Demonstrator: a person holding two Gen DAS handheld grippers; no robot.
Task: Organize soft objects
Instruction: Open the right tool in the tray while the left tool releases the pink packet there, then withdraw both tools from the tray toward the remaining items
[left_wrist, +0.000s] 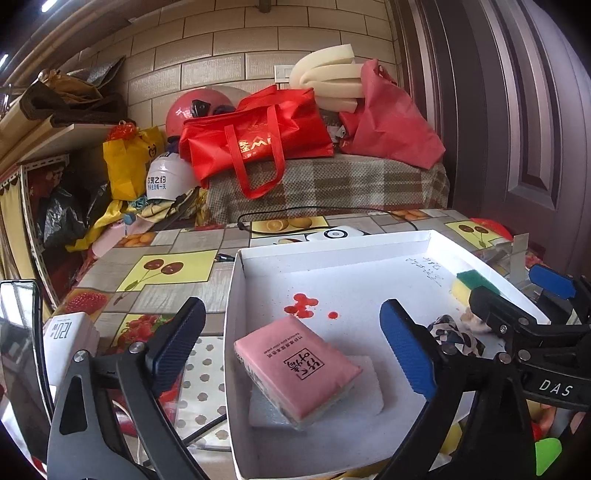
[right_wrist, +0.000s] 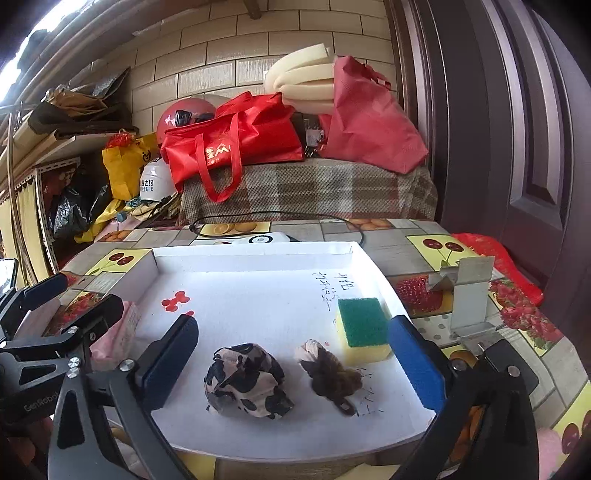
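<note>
A shallow white box (left_wrist: 332, 251) lies on the fruit-print table. Inside it a pink tissue pack (left_wrist: 299, 365) rests tilted on a white foam block (left_wrist: 365, 398). My left gripper (left_wrist: 293, 308) stands open around the pack, its pads apart from it. In the right wrist view the box (right_wrist: 258, 251) holds a crumpled black-and-white cloth (right_wrist: 245, 384), a brown furry tuft (right_wrist: 332, 373) and a green-topped yellow sponge (right_wrist: 364, 328). My right gripper (right_wrist: 295, 325) is open above the cloth and tuft and holds nothing. The left gripper (right_wrist: 79, 295) partly hides the pink pack (right_wrist: 122, 328).
A metal bracket (right_wrist: 469, 295) stands on the table right of the box. A white charger (left_wrist: 70, 339) sits to the left, a black cable (right_wrist: 277, 218) and a white device (left_wrist: 336, 233) behind. Red bags (left_wrist: 258, 136) lie on a plaid-covered bench; a dark door (left_wrist: 517, 110) is at the right.
</note>
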